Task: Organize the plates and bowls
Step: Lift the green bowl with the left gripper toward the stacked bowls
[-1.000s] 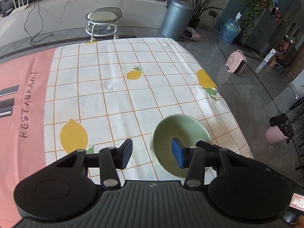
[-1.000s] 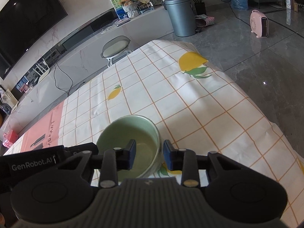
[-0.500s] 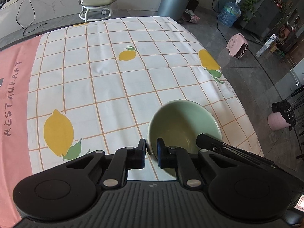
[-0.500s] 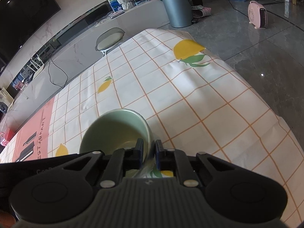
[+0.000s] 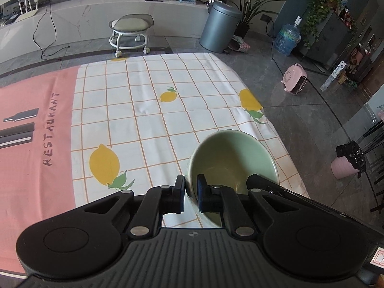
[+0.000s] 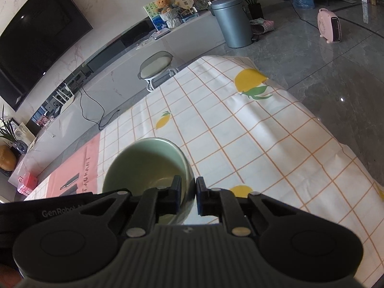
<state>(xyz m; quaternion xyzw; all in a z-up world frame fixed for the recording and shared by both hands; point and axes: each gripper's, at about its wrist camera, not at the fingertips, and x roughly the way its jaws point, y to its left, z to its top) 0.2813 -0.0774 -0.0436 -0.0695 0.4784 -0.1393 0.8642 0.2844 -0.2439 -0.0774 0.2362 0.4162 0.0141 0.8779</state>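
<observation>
Green bowl (image 5: 234, 160) at lower centre of frame, pinched by both rims: left gripper (image 5: 190, 193) and right gripper (image 6: 188, 195) fingers clamped on opposite walls above the checked surface (image 5: 153, 110); no stack visible, organizing barely begun.

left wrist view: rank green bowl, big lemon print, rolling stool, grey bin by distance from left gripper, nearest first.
From the left gripper:
1. Green bowl: rim clamped in the jaws, just right of them.
2. Big lemon print: on the cloth, near left.
3. Rolling stool: on the floor past the table's far edge.
4. Grey bin: far right; close to the stool's range, ordering unsure.
</observation>
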